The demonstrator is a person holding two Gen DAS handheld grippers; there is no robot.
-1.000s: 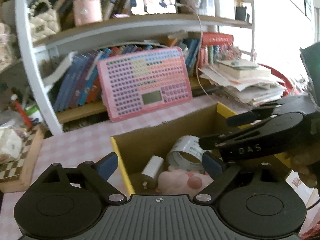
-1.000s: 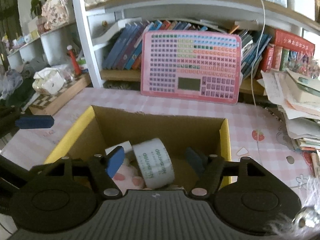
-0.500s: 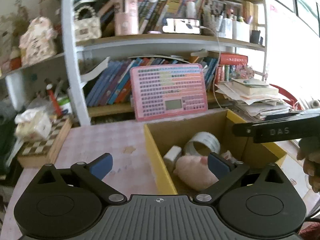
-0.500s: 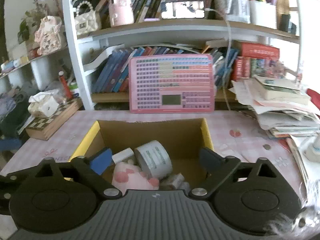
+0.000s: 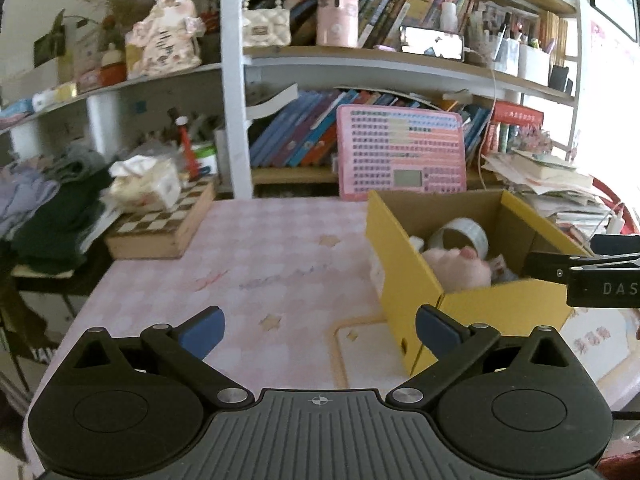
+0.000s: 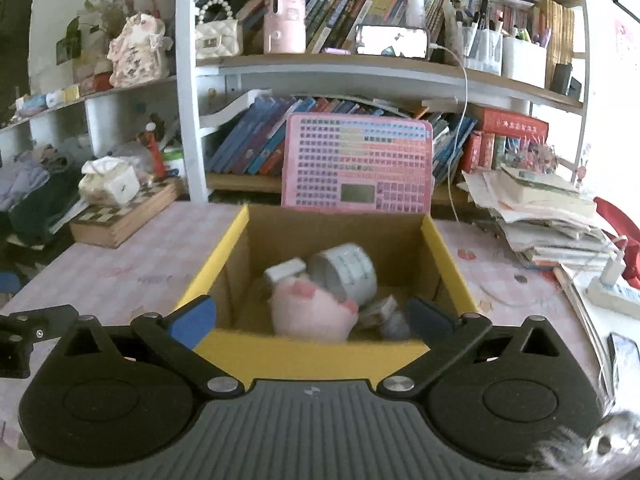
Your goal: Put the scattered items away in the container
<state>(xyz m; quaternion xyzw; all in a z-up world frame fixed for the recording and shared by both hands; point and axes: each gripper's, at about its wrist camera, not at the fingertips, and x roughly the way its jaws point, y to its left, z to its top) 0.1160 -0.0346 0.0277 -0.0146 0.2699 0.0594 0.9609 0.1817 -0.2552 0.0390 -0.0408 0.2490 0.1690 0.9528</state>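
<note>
Left gripper (image 5: 318, 330), right gripper (image 6: 312, 316) both spread wide, empty (box (image 6: 304, 350) holds tape roll (image 6: 352, 270)).

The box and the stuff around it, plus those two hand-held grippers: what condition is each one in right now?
Box: open-topped, standing on the table.
Tape roll: in the box, on its side.
Pink plush: in the box, against the tape roll.
Pink board: upright, leaning on the books.
Left hand-held gripper: open, empty, above the table.
Right hand-held gripper: open, empty, before the box.
</note>
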